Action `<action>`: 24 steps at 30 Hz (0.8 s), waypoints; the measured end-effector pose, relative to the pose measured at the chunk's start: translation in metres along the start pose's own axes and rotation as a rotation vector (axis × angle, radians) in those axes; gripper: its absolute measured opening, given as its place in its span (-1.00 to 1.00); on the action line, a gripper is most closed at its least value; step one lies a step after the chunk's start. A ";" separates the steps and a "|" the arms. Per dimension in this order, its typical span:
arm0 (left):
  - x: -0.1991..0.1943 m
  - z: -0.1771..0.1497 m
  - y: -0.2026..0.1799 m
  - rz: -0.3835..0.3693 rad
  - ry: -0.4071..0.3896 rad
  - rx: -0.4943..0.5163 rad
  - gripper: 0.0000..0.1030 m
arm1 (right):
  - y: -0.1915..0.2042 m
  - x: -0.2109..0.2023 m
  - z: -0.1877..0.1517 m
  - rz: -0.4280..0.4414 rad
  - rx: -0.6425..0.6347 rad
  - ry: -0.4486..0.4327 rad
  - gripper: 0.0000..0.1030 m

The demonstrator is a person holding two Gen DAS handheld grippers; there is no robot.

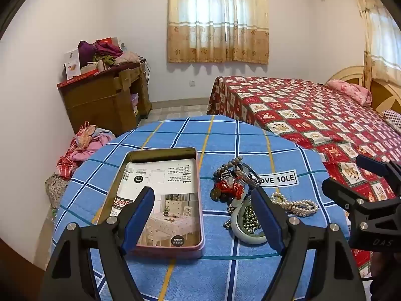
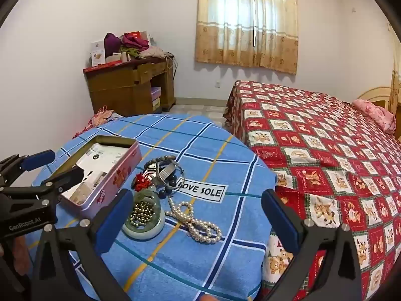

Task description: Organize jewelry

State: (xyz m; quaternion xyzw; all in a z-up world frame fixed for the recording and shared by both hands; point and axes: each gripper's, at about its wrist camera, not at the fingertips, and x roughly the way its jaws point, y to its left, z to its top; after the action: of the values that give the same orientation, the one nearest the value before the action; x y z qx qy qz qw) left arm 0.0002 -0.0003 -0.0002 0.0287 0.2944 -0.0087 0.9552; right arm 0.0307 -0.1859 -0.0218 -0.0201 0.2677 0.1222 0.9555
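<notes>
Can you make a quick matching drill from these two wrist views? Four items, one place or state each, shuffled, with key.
Items:
1. pink tin
2. jade bangle
3. pearl strand
4. left gripper

Descriptions:
A. loops on the blue cloth, right of the bangle
B. jaws wide open, nothing between them
C. lid off, printed paper inside
D. lies flat, small metallic beads inside its ring

Pairs: 1-C, 2-D, 3-A, 4-B

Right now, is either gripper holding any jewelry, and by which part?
Nothing is held. The left gripper and right gripper both hover with jaws open above the table; the pearls and bangle lie untouched.
</notes>
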 end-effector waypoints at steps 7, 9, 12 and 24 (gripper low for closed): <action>0.002 0.002 0.004 -0.027 0.020 -0.049 0.55 | -0.002 -0.003 0.001 -0.010 -0.009 -0.002 1.00; 0.001 0.001 0.006 -0.027 0.013 -0.046 0.55 | -0.002 0.000 0.002 -0.010 -0.008 0.002 1.00; 0.000 0.000 0.004 -0.022 0.010 -0.041 0.55 | 0.004 -0.002 0.002 -0.011 -0.014 -0.002 1.00; 0.001 -0.002 0.007 -0.018 0.016 -0.041 0.55 | 0.004 -0.001 -0.001 -0.006 -0.018 -0.009 1.00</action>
State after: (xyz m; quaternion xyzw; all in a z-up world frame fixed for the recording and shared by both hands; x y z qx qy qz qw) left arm 0.0004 0.0066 -0.0024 0.0064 0.3025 -0.0108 0.9531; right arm 0.0284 -0.1820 -0.0225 -0.0292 0.2622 0.1219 0.9568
